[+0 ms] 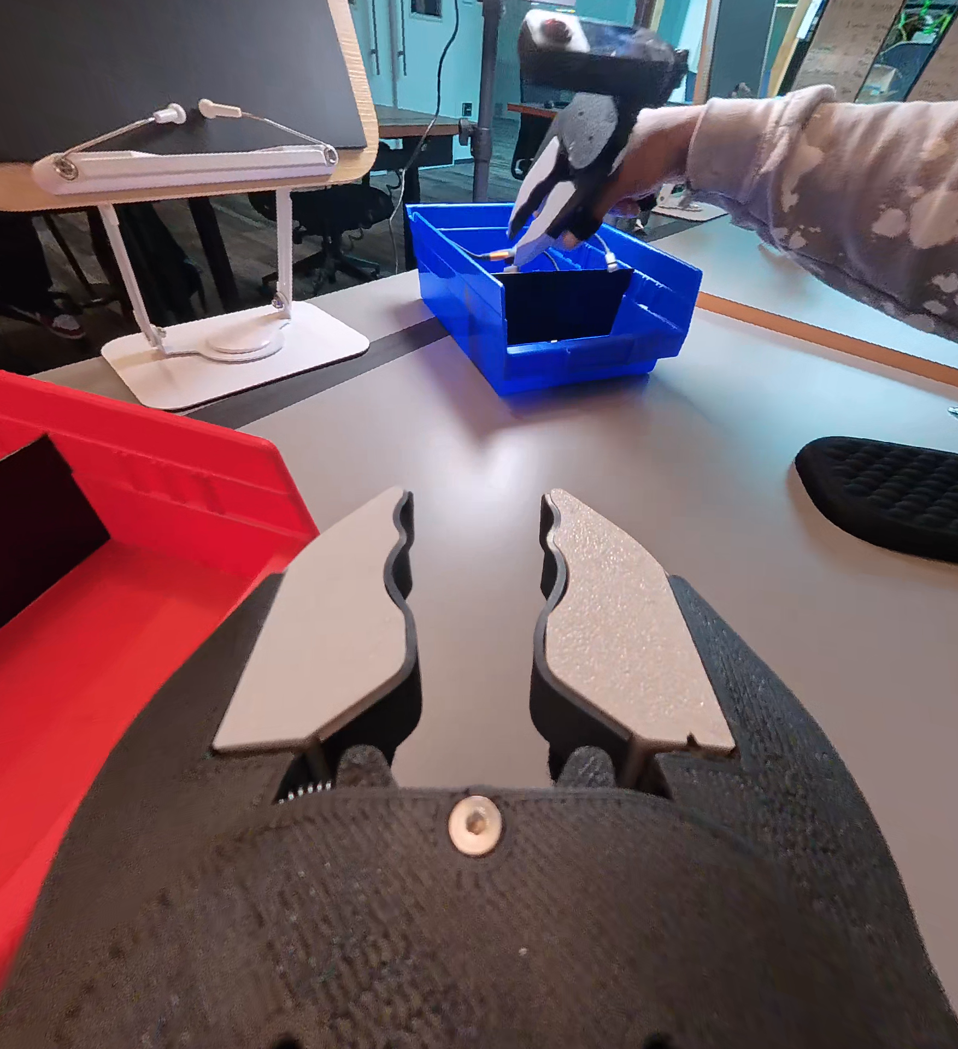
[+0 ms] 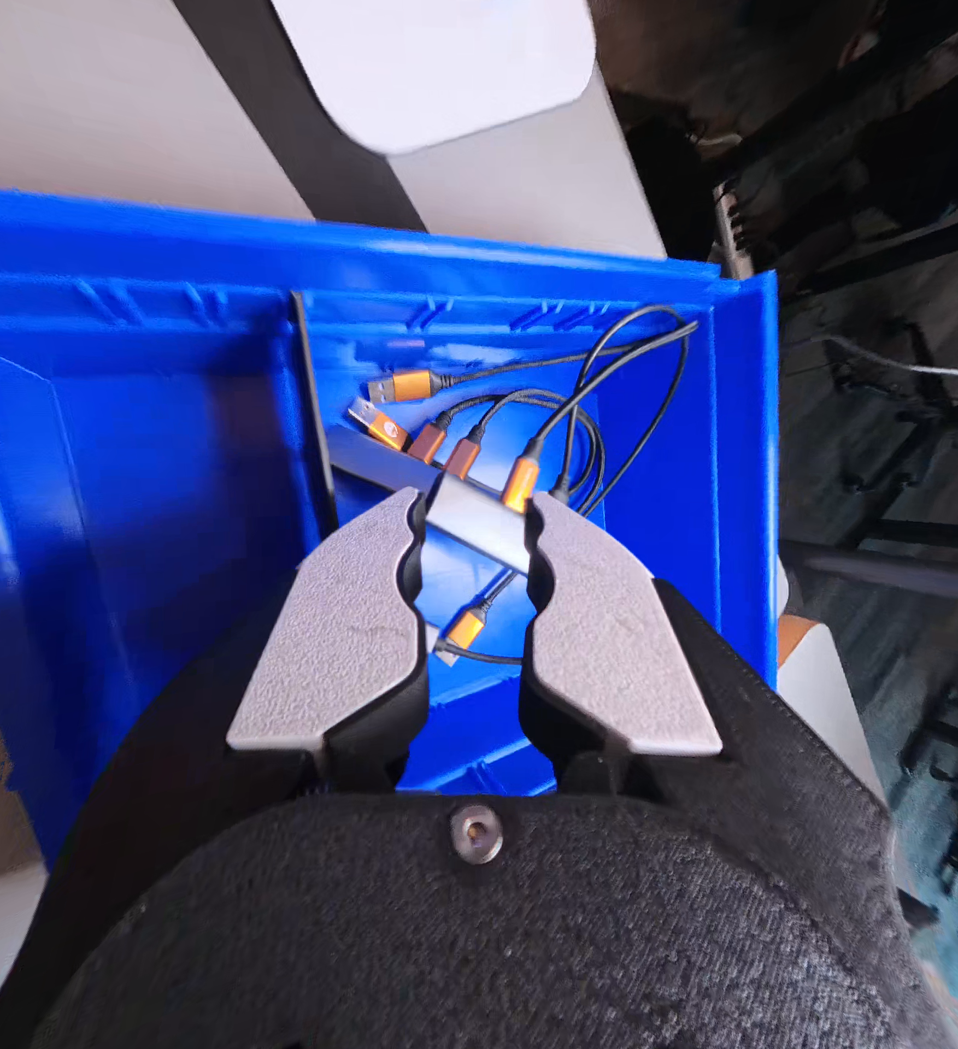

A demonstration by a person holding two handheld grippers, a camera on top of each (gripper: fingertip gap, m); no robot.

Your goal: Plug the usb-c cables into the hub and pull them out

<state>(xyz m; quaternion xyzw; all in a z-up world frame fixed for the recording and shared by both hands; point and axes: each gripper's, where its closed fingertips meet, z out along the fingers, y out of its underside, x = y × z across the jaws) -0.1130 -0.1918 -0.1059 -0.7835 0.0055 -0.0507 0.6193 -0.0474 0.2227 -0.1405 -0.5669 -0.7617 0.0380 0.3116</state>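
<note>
A grey hub [image 2: 482, 531] lies slantwise in the right-hand compartment of a blue bin [image 2: 124, 454]. Three orange-ended black cables [image 2: 522, 482] are plugged into its far side. Loose orange plugs [image 2: 405, 386] lie beyond it and another [image 2: 465, 630] lies below it. My right gripper [image 2: 476, 505] reaches down into the bin, its fingertips closed on the near end of the hub. It also shows in the left wrist view [image 1: 519, 255] over the blue bin [image 1: 567, 363]. My left gripper [image 1: 476, 511] is open and empty above the grey table.
A red bin [image 1: 96, 624] with a black divider sits close at my left. A white stand [image 1: 238, 352] is at the far left. A black mesh pad [image 1: 908, 499] lies at the right. A person's patterned sleeve [image 1: 862, 187] reaches in from the right. One gripper's finger ends stand about 45 centimetres off the other's.
</note>
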